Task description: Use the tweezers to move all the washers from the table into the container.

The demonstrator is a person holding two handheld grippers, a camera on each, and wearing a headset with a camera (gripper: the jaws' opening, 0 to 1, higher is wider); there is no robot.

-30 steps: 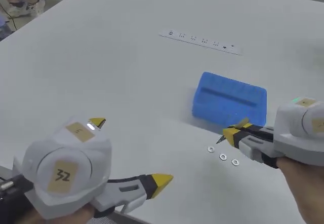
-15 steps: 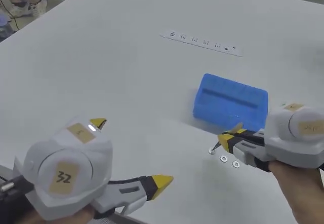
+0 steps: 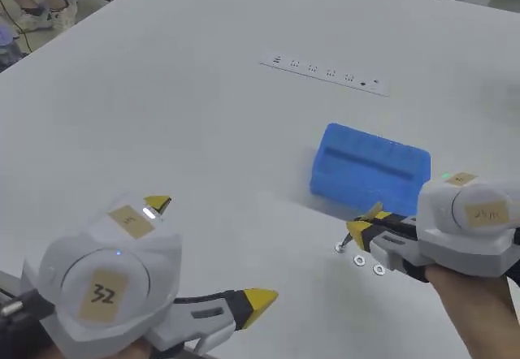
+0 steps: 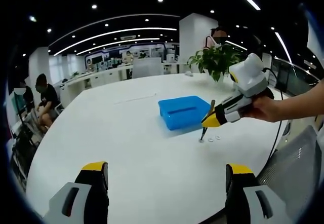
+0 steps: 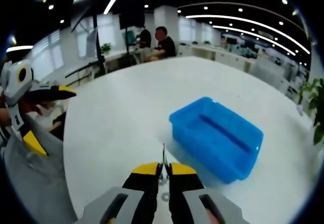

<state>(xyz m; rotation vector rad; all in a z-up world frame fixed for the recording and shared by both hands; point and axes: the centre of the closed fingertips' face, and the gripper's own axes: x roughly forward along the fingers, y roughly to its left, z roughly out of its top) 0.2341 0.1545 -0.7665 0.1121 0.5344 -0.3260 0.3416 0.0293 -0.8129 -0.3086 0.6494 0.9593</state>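
Yellow-tipped jaws of the left gripper [image 3: 210,250] stand wide apart with nothing between them, low over the near left of the white table [image 3: 203,115]; in its own view the two tips rise far apart at the bottom, and bare tabletop lies between them. A white socket strip [image 3: 325,75] lies flat on the table well beyond both grippers, further out than the container. Blue plastic container [image 3: 370,168], rectangular and open-topped, sits just beyond the tip of the tweezers [image 3: 345,242] and slightly to their right as the right gripper view has it. Three small metal washers [image 3: 359,260] lie in a short row on the table, just beside and below the tweezers' tip and on the near side of the container, none inside it. The leftmost washer is at the tip itself; whether the tip touches it, I cannot tell. Right gripper [image 3: 358,231]: jaws drawn almost together, clamped on the tweezers, whose thin points stick out ahead of the yellow tips and angle down toward the table. A hand [image 3: 471,302] holds this gripper from the right. The left gripper view confirms the tweezers pointing down at the end of the washer row, with the container directly behind.
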